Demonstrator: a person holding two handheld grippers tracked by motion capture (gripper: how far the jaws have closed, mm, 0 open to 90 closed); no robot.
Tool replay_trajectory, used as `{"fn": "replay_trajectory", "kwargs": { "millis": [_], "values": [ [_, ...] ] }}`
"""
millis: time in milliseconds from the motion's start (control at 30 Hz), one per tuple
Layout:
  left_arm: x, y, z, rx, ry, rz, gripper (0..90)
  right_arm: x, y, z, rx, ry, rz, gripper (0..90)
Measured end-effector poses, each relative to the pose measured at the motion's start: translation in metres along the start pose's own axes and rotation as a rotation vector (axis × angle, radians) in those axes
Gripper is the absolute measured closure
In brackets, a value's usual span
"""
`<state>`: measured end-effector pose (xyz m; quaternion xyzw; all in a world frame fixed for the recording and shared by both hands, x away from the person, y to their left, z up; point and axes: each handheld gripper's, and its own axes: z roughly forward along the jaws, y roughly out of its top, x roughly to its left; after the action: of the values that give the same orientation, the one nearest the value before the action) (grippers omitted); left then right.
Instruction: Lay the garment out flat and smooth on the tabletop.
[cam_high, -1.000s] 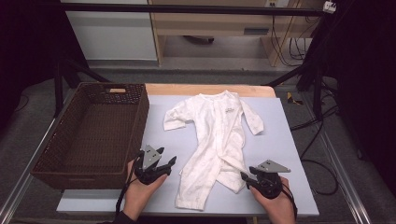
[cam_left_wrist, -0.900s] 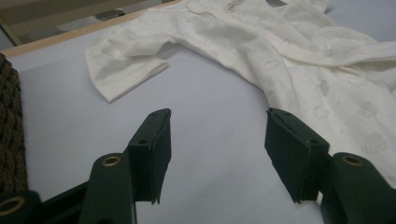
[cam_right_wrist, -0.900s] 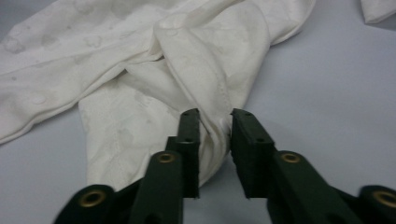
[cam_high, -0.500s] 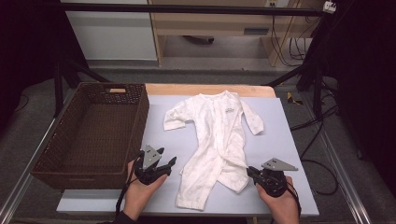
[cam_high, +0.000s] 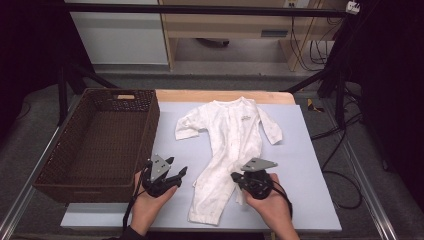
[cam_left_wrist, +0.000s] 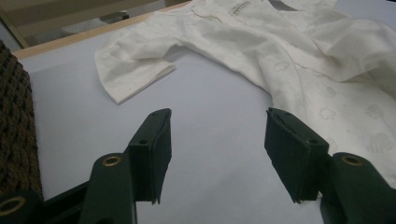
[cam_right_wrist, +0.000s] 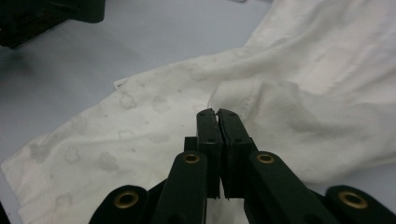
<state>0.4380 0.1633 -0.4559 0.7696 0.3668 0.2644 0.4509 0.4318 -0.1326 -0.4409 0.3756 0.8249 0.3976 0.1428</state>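
White romper (cam_right_wrist: 299, 93) cloth sits pinched in the clamped right gripper (cam_right_wrist: 217, 113), while the left gripper (cam_left_wrist: 217, 133) gapes above bare table.

Bare table (cam_left_wrist: 219, 140) between and straight ahead of the left gripper (cam_high: 176, 175), room to slide forward. Tall basket wall (cam_high: 150, 130) close on its left, blocking that side. White baby suit (cam_high: 225, 150) on its right, also right under the right gripper (cam_right_wrist: 217, 113).
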Motion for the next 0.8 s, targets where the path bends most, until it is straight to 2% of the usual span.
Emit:
{"fn": "replay_trajectory", "kwargs": {
  "millis": [100,200,300,367,500,567,633,700,800],
  "values": [
    [-0.003,0.000,0.001,0.001,-0.006,0.006,41.6,0.003,-0.002,0.030,0.038,0.023,0.007,87.8],
    [-0.004,0.000,0.001,0.001,-0.013,0.010,41.6,0.006,-0.005,0.044,0.057,0.021,0.001,81.7],
    [-0.005,0.000,0.002,0.003,-0.017,0.011,41.6,0.007,-0.004,0.031,-0.004,0.025,-0.005,68.6],
    [-0.005,0.000,0.002,0.003,-0.017,0.012,41.6,0.004,-0.005,0.017,-0.052,0.004,0.010,62.2],
    [-0.006,0.000,0.002,0.001,-0.017,0.012,41.6,-0.009,-0.018,-0.012,-0.107,-0.071,0.042,59.1],
    [-0.005,0.000,0.002,0.003,-0.017,0.011,41.5,-0.019,-0.030,-0.024,-0.115,-0.105,0.080,59.2],
    [-0.005,-0.001,0.003,0.006,-0.017,0.007,41.5,-0.028,-0.040,-0.027,-0.106,-0.119,0.121,59.4],
    [-0.004,-0.002,0.003,0.009,-0.017,0.006,41.5,-0.034,-0.050,-0.026,-0.099,-0.088,0.186,60.0],
    [-0.006,-0.002,0.004,0.009,-0.021,0.008,41.5,-0.034,-0.055,-0.019,-0.100,-0.026,0.231,60.3]
  ]
}}
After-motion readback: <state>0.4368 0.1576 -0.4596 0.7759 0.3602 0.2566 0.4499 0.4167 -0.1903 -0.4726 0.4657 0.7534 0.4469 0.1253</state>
